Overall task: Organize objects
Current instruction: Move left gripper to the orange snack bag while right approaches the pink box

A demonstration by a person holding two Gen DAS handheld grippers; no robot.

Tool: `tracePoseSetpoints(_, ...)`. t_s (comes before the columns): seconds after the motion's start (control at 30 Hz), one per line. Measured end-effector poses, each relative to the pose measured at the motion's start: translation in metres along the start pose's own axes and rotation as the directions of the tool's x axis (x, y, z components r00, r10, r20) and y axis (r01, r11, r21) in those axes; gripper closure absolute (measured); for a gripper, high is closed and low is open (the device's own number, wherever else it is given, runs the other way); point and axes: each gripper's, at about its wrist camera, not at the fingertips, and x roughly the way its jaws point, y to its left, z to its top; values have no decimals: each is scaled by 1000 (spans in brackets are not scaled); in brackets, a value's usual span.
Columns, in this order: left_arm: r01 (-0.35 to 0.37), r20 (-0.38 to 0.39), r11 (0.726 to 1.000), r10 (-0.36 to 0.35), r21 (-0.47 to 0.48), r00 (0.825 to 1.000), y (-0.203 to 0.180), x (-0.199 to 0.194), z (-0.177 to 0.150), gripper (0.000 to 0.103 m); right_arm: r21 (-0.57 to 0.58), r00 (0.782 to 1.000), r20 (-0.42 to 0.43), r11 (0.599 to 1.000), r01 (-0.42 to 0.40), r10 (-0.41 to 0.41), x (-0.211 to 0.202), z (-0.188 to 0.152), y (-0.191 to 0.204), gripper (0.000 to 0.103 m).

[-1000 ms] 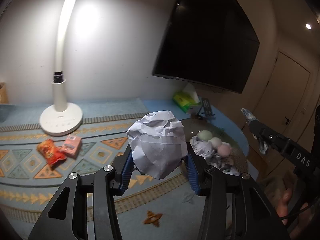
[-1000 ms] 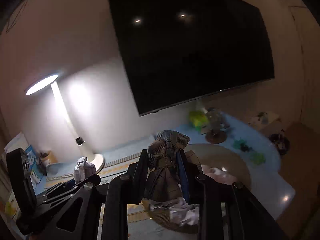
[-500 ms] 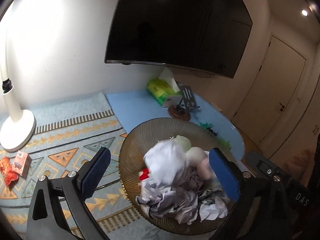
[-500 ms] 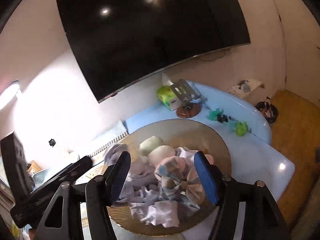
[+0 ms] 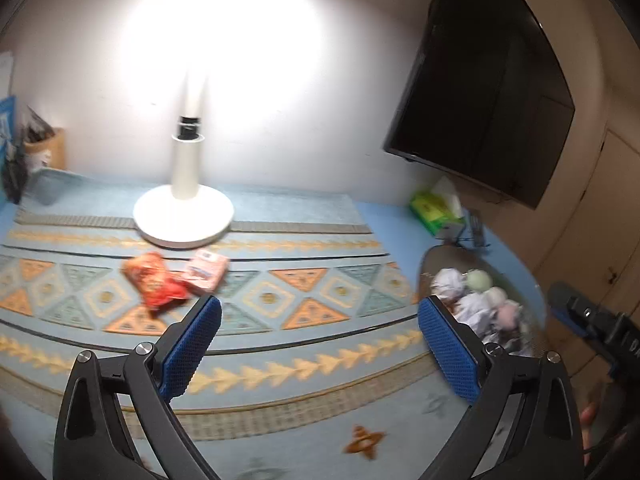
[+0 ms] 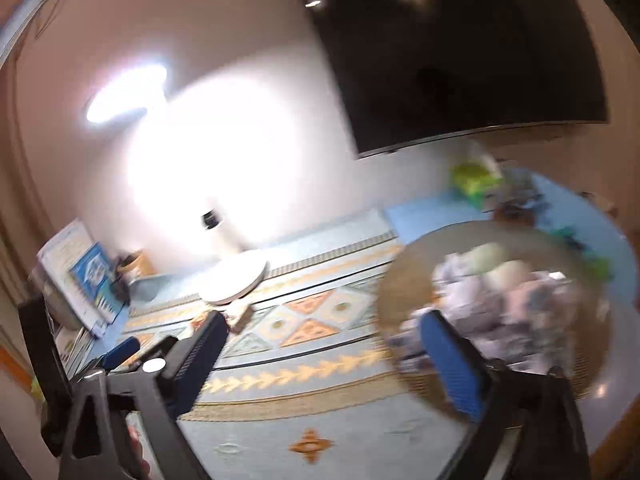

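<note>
Orange snack bag (image 5: 154, 285) beyond left hand-held gripper (image 5: 320, 344); both hand-held grippers just opened wide, empty.

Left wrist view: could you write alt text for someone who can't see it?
An open, empty two-finger gripper with blue pads hovers over a patterned blue mat. Ahead lie a red snack bag and a pink packet near a white lamp base. At right, a round basket holds crumpled paper and soft items.

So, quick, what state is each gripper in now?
Left gripper: open, holding nothing; jaws just opened.
Right gripper: open, holding nothing; jaws just opened.
</note>
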Motion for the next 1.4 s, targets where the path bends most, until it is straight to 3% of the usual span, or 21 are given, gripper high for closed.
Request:
tracePoseSetpoints(0.1, -184, 6, 983, 184, 26, 983, 48, -13, -22, 1, -71, 998, -56, 997, -42, 38, 43, -26, 35, 0)
tracePoseSetpoints(0.2, -295, -37, 955, 295, 12, 955, 91, -11, -46, 1, -87, 988, -155, 996, -36, 22, 89, -53, 53, 0)
tracePoseSetpoints(0.27, -337, -72, 942, 335, -13, 940, 115, -5, -59, 1, -56, 975, -210, 995, -84, 71, 104, -65, 58, 1)
tracePoseSetpoints(0.33, -317, -103, 945, 308, -81, 946, 133, -7, -65, 2, -54, 973, -221, 995, -88, 74, 108, -73, 62, 1)
tracePoseSetpoints(0.4, -273, -51, 949, 268, -157, 962, 141, -14, -63, 1, -100, 976, -217, 995, -29, 7, 113, -74, 67, 0)
tracePoseSetpoints(0.43, -300, -40, 939, 298, -169, 954, 142, -16, -65, 1, -109, 975, -219, 994, 4, -28, 116, -74, 69, 0)
tracePoseSetpoints(0.6, -379, -98, 921, 370, -91, 924, 132, 1, -65, 1, -98, 954, -287, 993, 62, -88, 132, -76, 64, 0)
tracePoseSetpoints(0.73, -395, -83, 918, 391, -32, 917, 121, 3, -66, 1, -70, 952, -293, 995, 72, -89, 130, -75, 56, 0)
tracePoseSetpoints(1.07, -388, -84, 921, 384, -43, 920, 124, 1, -66, 1, -89, 952, -292, 993, 72, -95, 130, -75, 59, 0)
tracePoseSetpoints(1.2, -345, -60, 938, 344, -15, 937, 117, -3, -68, 1, -97, 955, -283, 993, 63, -89, 128, -76, 61, 0)
tracePoseSetpoints(1.4, -337, -59, 941, 337, 1, 940, 114, -2, -67, 1, -166, 966, -248, 985, 38, -78, 122, -77, 73, 0)
